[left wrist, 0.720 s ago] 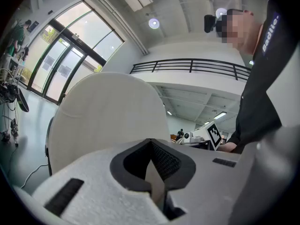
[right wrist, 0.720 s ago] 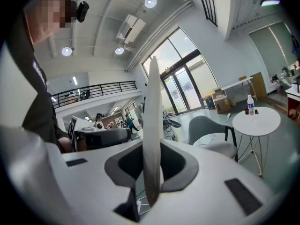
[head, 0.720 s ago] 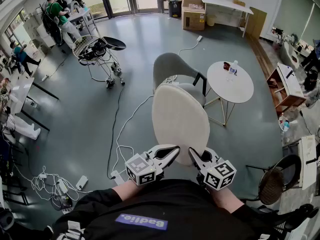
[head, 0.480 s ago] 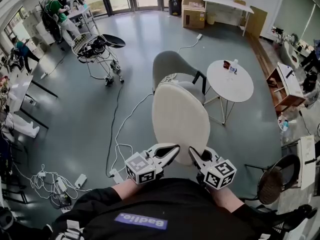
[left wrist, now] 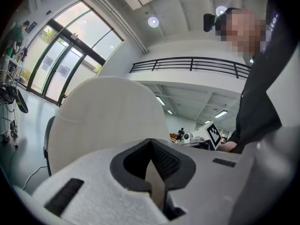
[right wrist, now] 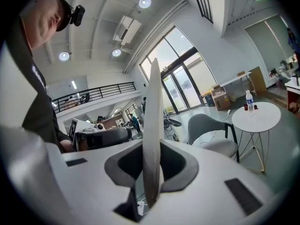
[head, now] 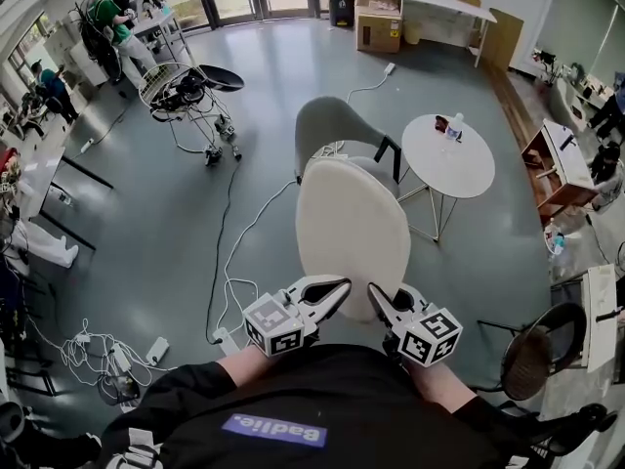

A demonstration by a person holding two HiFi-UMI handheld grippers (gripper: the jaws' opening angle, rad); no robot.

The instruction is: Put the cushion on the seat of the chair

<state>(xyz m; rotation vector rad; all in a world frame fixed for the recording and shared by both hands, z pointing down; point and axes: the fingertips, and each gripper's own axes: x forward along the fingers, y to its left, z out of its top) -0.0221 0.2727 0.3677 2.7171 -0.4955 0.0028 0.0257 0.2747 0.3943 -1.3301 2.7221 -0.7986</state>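
Observation:
A cream oval cushion (head: 352, 231) hangs in the air in front of me, held by its near edge. My left gripper (head: 335, 291) is shut on that edge at the left. My right gripper (head: 377, 299) is shut on it at the right. In the left gripper view the cushion (left wrist: 103, 114) fills the middle, and its edge is pinched in the left gripper (left wrist: 153, 175). The right gripper view shows the cushion (right wrist: 153, 107) edge-on, running down into the right gripper (right wrist: 151, 172). The grey chair (head: 335, 127) stands just beyond the cushion, which partly covers its pale seat (head: 379, 176); the chair (right wrist: 211, 128) also shows there.
A round white table (head: 459, 169) with a bottle (head: 454, 128) stands right of the chair. Cables (head: 232, 252) trail over the floor at the left. A wire cart (head: 190, 96), cardboard boxes (head: 379, 22) and people are farther back. Another chair (head: 537, 355) is at the lower right.

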